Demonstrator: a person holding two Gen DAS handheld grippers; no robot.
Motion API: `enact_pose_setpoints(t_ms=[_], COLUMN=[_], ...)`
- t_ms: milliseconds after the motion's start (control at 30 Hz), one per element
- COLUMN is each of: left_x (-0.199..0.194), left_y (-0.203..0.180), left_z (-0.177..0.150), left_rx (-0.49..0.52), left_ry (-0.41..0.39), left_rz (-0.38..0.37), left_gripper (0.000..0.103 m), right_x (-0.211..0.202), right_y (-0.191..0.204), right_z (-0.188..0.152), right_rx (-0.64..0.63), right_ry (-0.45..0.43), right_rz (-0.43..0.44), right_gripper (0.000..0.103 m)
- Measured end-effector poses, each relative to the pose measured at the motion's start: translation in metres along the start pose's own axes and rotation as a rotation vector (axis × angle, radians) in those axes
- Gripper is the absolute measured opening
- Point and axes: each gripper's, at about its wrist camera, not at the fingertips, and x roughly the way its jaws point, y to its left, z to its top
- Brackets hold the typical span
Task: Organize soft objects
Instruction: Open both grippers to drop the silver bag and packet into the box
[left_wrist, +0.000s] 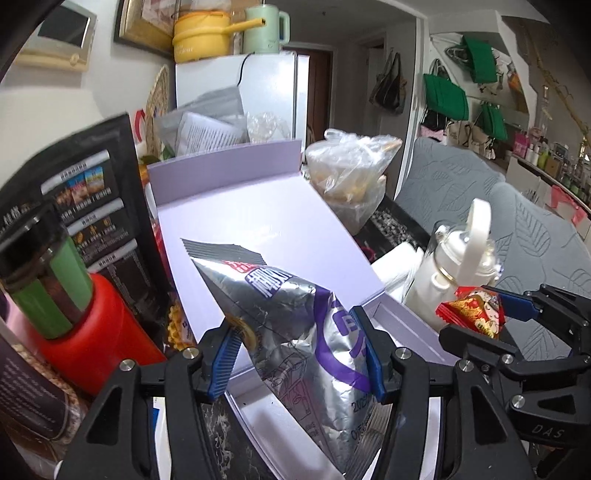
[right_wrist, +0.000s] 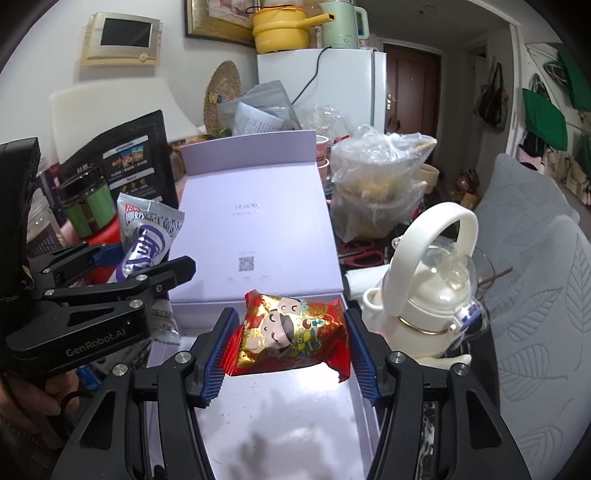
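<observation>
My left gripper is shut on a silver and purple snack bag, held above the left edge of an open lilac box. It shows in the right wrist view at the left, with that gripper around it. My right gripper is shut on a red and gold snack packet, held over the box's white inside. The red packet shows in the left wrist view at the right, in the right gripper. The box lid lies open behind.
A white kettle-shaped bottle stands right of the box. A red canister with a green jar on top and a black pouch stand left. A clear plastic bag of food sits behind. A grey sofa is at the right.
</observation>
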Motion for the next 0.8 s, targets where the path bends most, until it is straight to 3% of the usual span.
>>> enact_pose_setpoints(t_ms=[233, 300, 367, 433, 533, 800], left_x=[0.023, 0.030, 0.035, 0.037, 0.037, 0.035], left_y=[0.002, 0.003, 0.004, 0.003, 0.001, -0.004], left_z=[-0.003, -0.003, -0.004, -0.005, -0.006, -0.006], left_rx=[0.004, -0.012, -0.025, -0.011, -0.005, -0.014], left_ry=[0.066, 0.105, 0.135, 0.139, 0.137, 0.153], left_rz=[-0.018, -0.038, -0.016, 0.025, 0.050, 0.014], left_gripper=[0.060, 0.068, 0.086, 0.090, 0.090, 0.090], right_x=[0.009, 0.009, 0.007, 0.006, 0.006, -0.007], right_y=[-0.004, -0.006, -0.009, -0.012, -0.016, -0.016], right_z=[-0.002, -0.003, -0.004, -0.004, -0.006, -0.007], right_rx=[0.015, 0.021, 0.027, 0.028, 0.033, 0.027], right_ry=[0.030, 0.034, 0.018, 0.020, 0.033, 0.019], right_rz=[-0.017, -0.032, -0.058, -0.073, -0.077, -0.088], right_gripper=[0.060, 0.062, 0.071, 0.072, 0.072, 0.072])
